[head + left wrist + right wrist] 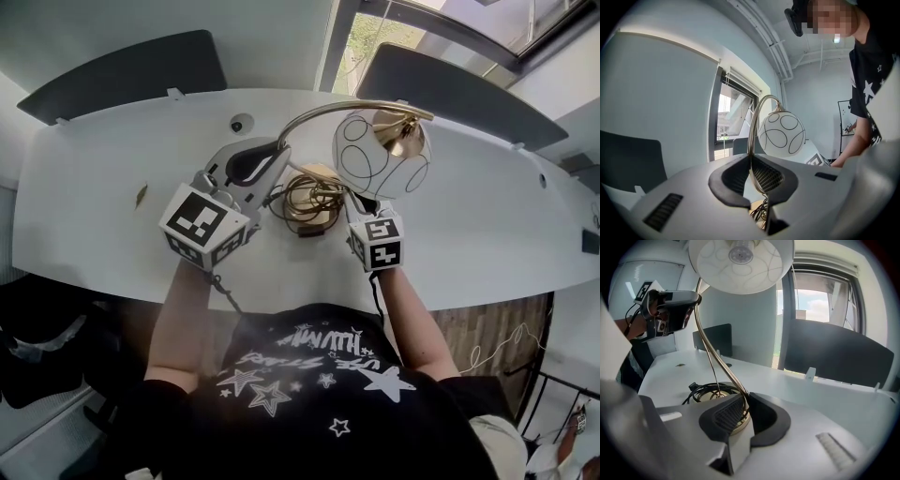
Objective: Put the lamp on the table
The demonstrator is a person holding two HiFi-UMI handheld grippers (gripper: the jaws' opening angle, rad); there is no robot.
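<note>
much bare table [94, 187] flanks the lamp [377, 155], well inside every edge.

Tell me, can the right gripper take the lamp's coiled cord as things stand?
Probably not: the right gripper is shut on the lamp's brass stem, close to the cord; it would first have to let go.

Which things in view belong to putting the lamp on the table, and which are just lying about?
Job: lamp, its coiled cord, white table, left gripper and right gripper, both clamped on the lamp's brass stem.
Lying about: small brown scrap, round cable port, dark panels at the table's far edge.
</note>
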